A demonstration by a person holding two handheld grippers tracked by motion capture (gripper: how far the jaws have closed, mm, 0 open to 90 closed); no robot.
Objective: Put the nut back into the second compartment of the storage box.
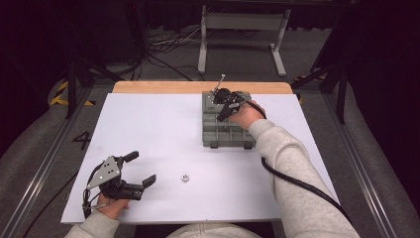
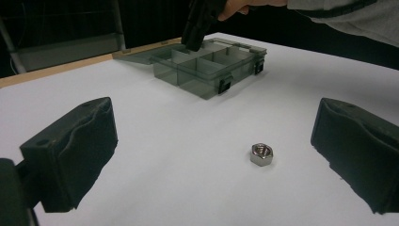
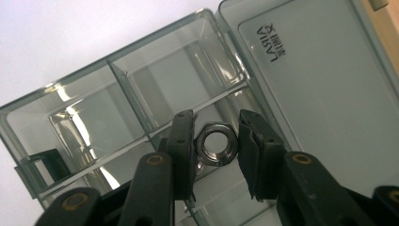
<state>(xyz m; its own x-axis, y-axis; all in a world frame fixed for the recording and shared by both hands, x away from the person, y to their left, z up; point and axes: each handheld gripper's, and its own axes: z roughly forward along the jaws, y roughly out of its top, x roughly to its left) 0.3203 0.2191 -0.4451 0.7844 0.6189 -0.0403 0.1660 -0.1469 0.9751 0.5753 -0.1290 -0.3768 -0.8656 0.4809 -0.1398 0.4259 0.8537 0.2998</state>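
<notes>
Right gripper view: the right gripper [image 3: 216, 146] is holding a steel hex nut [image 3: 215, 144] in its jaws over the open compartment box [image 3: 80, 127].
Best lowering it inside one compartment's walls, clear of the dividers, before releasing. The left gripper [image 1: 136, 171], jaws wide, is resting near the counter's [image 1: 163, 129] near-left corner beside a second nut [image 1: 185, 177]; the white counter is sitting among dark floor, cables and frames.
</notes>
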